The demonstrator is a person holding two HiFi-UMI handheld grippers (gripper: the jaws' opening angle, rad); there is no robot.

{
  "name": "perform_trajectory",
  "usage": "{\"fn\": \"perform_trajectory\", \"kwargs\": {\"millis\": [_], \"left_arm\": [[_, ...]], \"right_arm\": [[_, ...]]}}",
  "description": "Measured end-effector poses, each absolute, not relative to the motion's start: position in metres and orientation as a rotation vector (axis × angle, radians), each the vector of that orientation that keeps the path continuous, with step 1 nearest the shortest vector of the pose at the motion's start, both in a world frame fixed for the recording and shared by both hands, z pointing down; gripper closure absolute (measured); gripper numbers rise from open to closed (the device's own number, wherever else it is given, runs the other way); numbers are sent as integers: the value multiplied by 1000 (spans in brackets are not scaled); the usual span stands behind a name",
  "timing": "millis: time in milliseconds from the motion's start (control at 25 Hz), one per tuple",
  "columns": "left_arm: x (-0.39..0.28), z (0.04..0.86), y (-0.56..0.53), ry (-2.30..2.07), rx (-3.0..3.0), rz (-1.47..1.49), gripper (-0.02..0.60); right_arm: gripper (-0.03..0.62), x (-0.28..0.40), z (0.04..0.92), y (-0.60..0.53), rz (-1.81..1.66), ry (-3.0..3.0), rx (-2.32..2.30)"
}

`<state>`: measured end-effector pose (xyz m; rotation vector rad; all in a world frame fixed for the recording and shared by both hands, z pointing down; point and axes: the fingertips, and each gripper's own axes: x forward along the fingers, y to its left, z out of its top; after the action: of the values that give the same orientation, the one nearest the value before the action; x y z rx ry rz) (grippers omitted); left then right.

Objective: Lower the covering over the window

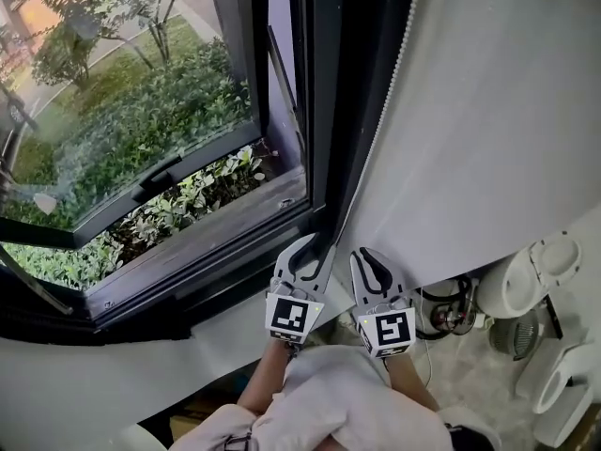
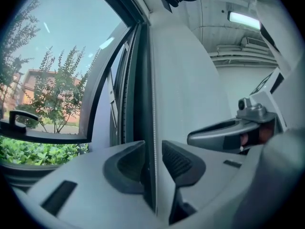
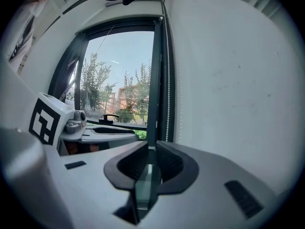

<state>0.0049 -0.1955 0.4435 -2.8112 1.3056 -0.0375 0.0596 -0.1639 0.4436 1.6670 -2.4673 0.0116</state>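
Left hand-held gripper [image 1: 315, 244]: jaws slightly apart, bead chain [image 2: 153, 104] running between them, unclamped. Right hand-held gripper [image 1: 364, 255]: jaws nearly together, empty. White blind [image 1: 488, 111] beside window [image 1: 141, 111].

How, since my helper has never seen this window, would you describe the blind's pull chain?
Find the dark window frame; the white blind hangs just to its right. Between frame and blind runs the pull chain, passing between the left gripper's jaws. It is the only thin line of small white beads there.
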Motion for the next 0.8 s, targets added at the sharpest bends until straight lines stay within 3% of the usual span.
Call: {"fn": "perform_trajectory", "kwargs": {"millis": [800], "left_arm": [[44,451,-247,1269,-2818,-114,432]], "right_arm": [[542,66,444,-170,21,-2430,1709]]}}
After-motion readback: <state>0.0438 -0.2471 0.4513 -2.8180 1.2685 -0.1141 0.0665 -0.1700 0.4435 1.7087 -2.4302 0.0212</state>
